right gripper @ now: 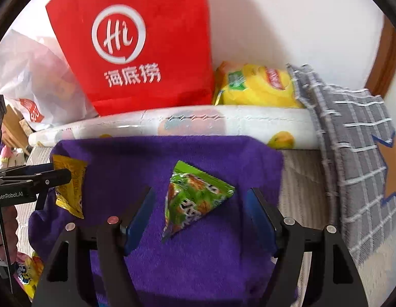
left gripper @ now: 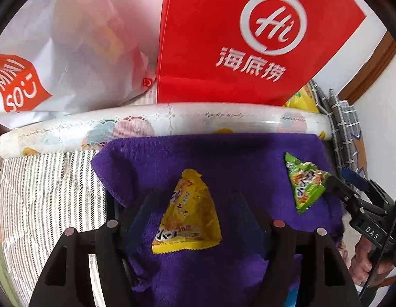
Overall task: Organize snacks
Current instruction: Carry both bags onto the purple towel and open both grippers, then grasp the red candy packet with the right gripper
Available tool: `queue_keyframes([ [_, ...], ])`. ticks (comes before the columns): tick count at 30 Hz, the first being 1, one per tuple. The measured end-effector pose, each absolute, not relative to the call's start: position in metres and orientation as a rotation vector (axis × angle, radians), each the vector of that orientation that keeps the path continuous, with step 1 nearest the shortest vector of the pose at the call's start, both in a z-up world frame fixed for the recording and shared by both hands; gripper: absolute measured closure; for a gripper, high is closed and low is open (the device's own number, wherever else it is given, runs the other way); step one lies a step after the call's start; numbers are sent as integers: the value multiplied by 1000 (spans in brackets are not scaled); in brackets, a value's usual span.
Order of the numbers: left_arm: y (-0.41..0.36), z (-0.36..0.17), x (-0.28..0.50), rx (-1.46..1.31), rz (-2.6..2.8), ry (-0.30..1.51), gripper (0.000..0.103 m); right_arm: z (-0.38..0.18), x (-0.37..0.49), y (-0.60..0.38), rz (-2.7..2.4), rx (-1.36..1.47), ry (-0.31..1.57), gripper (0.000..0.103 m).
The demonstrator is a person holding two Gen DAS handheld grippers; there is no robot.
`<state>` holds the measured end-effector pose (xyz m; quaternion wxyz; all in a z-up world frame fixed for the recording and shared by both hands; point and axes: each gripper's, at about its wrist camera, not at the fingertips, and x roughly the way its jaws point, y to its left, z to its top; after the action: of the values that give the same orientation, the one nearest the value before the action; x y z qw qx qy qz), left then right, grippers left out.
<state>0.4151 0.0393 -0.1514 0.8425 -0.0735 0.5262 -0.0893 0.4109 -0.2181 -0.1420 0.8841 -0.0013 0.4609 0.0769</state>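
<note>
Purple towel (left gripper: 223, 158) is bearing a yellow packet (left gripper: 187, 215) and green packet (right gripper: 195, 199), both lying loose between released left gripper (left gripper: 195, 204) and right gripper (right gripper: 200, 202), sorting seemingly unfinished.

1. Red paper bag (left gripper: 210, 51), standing at the back behind the rolled patterned sheet: it is carrying a white ring logo reading "Hi" and, beneath it, the white characters "海底捞".
2. White plastic bag (left gripper: 70, 51), lying to the left of the red one: an orange-red panel is showing "MINI SO" in white letters.
3. Right gripper (left gripper: 333, 192), seen in the left wrist view: a small plate on its body is reading "DAS".
4. Left gripper (right gripper: 62, 176), seen in the right wrist view: its body is bearing "GenRobot.AI" in white.
5. Yellow snack packet (left gripper: 187, 215) and green snack packet (right gripper: 195, 199), on the purple towel (right gripper: 198, 268): both are showing print that is too distorted to read.
</note>
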Motion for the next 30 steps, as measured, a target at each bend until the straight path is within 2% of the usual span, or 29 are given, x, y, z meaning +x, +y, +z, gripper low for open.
queue_keyframes([
  [12, 27, -104, 364, -130, -193, 1003, 35, -108, 338, -254, 47, -36, 874, 30],
  [23, 25, -84, 302, -94, -161, 984, 35, -145, 276, -279, 113, 70, 1004, 31],
  [30, 37, -84, 257, -82, -107, 990, 35, -177, 247, -281, 161, 119, 1063, 41],
])
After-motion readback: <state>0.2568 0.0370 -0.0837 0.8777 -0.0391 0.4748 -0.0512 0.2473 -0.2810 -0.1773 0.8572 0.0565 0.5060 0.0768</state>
